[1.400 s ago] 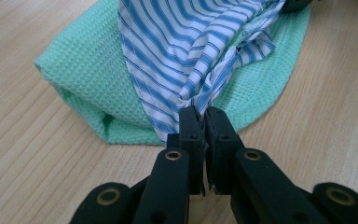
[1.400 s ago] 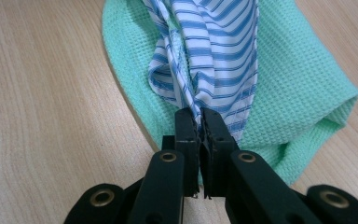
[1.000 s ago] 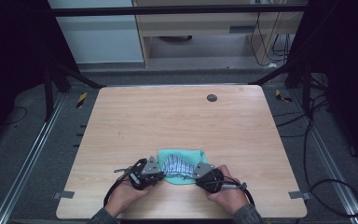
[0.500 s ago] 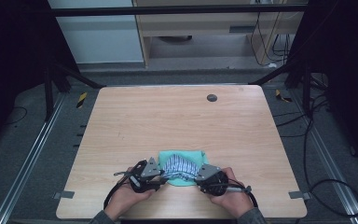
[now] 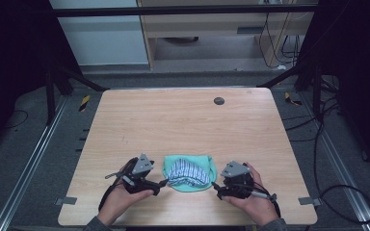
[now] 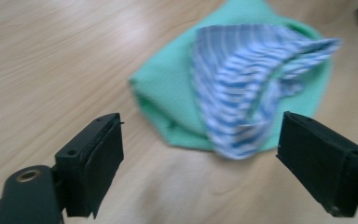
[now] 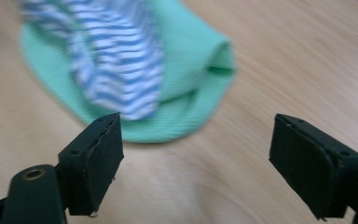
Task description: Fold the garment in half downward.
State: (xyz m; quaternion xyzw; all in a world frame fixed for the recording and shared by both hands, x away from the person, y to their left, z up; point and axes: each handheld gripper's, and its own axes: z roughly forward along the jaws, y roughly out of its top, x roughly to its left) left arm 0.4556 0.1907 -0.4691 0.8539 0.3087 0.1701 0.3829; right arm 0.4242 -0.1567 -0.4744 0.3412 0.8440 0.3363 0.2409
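While claws (image 5: pixel 163 182) gape, folded cloth (image 5: pixel 189 172) between.

A pale wooden square table (image 5: pixel 183 125) stands on grey carpeted floor (image 5: pixel 24 144); at twelve o'clock a light wooden cabinet (image 5: pixel 207 19), black cables (image 5: pixel 337 159) at three.

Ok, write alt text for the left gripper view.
A folded green cloth with a blue-and-white striped cloth lying on it rests on a wooden table. The left hand-held gripper is open, its two black jaws spread apart just short of the cloths.
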